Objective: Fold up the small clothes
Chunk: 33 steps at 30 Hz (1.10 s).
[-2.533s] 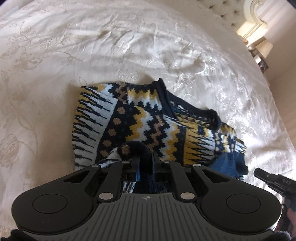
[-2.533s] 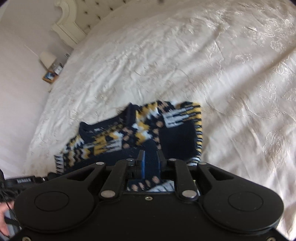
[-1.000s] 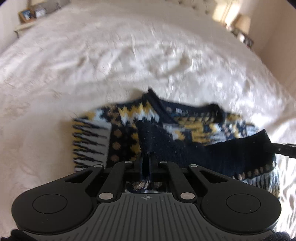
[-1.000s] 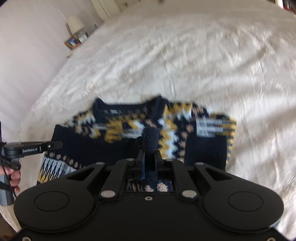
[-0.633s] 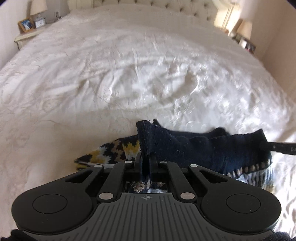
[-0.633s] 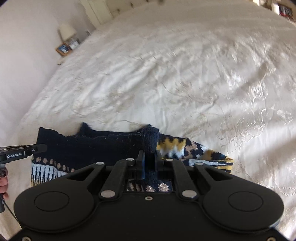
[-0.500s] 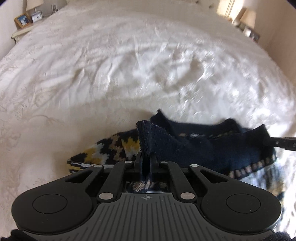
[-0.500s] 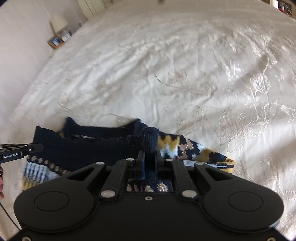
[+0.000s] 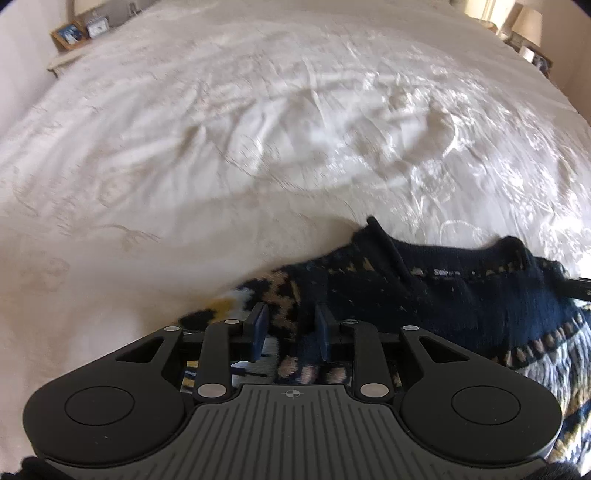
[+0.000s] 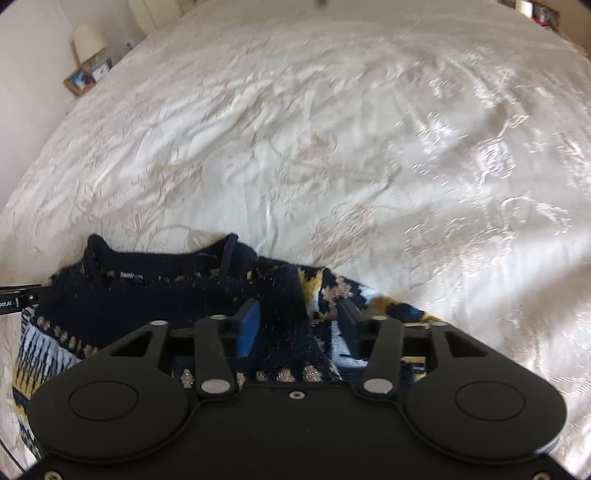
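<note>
Left wrist view. Item: small knitted sweater, navy with yellow, white and tan pattern, lying folded on the cream embroidered bedspread, collar edge on the far side. Left gripper sits over the sweater's left end; jaws partly apart and opening, a navy fold of the knit between them lying against the right-hand pad, the other pad clear of it. The tip of the right gripper shows at the sweater's right end. Framed pictures stand well beyond the sweater, past the bed's far left corner.

Right wrist view. Same sweater, label visible inside the collar. Right gripper over its right end; jaws about half apart and opening, navy fabric between the pads, neither pressing it. A lamp stands far beyond the sweater, upper left.
</note>
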{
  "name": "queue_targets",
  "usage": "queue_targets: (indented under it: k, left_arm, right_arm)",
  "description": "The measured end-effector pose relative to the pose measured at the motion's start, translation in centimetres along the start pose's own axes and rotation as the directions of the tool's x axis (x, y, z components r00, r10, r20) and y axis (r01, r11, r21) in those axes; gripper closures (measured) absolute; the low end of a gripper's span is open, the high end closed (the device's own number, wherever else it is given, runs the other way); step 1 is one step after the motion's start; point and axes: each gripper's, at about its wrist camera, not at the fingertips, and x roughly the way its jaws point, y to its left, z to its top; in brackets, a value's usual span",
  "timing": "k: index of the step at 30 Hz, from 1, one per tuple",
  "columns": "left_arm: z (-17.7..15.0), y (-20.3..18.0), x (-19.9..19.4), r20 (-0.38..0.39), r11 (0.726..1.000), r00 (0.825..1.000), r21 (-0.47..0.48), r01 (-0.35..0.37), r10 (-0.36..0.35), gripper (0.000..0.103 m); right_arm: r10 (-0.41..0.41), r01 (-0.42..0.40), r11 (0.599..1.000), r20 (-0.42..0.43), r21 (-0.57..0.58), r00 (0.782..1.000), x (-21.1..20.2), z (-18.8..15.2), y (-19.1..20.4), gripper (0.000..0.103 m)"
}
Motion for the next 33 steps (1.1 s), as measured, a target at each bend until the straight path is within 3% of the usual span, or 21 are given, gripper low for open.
queue_targets:
  k: [5, 12, 19, 23, 27, 33]
  left_arm:
    - [0.0, -0.4, -2.9, 0.037, 1.000, 0.999, 0.003, -0.005, 0.005, 0.076]
    - [-3.5, -4.4, -6.6, 0.038, 0.993, 0.996, 0.084, 0.079, -0.082, 0.076]
    - [-8.9, -8.8, -7.0, -0.072, 0.971, 0.976, 0.109, 0.211, -0.204, 0.076]
    - [-11.4, -10.0, -5.8, -0.137, 0.964, 0.969, 0.139, 0.226, -0.207, 0.076]
    - [-13.2, -8.8, -3.8, -0.221, 0.977, 0.966, 0.131, 0.166, -0.134, 0.076]
    - [-13.5, -6.6, -3.1, -0.237, 0.986, 0.962, 0.061, 0.155, -0.137, 0.074]
  right_arm:
    - [0.005, -0.006, 1.000, 0.053, 0.013, 0.999, -2.6, -0.4, 0.2, 0.042]
    - [0.095, -0.096, 0.995, 0.058, 0.018, 0.994, -5.6, -2.8, 1.8, 0.042]
    - [0.187, -0.195, 0.976, -0.080, -0.101, 0.979, -6.0, -8.4, 6.3, 0.042]
    - [0.230, -0.247, 0.963, -0.154, -0.105, 0.961, -5.6, -11.2, 7.6, 0.042]
    - [0.133, -0.150, 0.987, -0.220, -0.062, 0.966, -4.2, -13.0, 5.9, 0.042]
    - [0.077, -0.078, 0.997, -0.240, 0.009, 0.968, -3.8, -13.5, 3.0, 0.044]
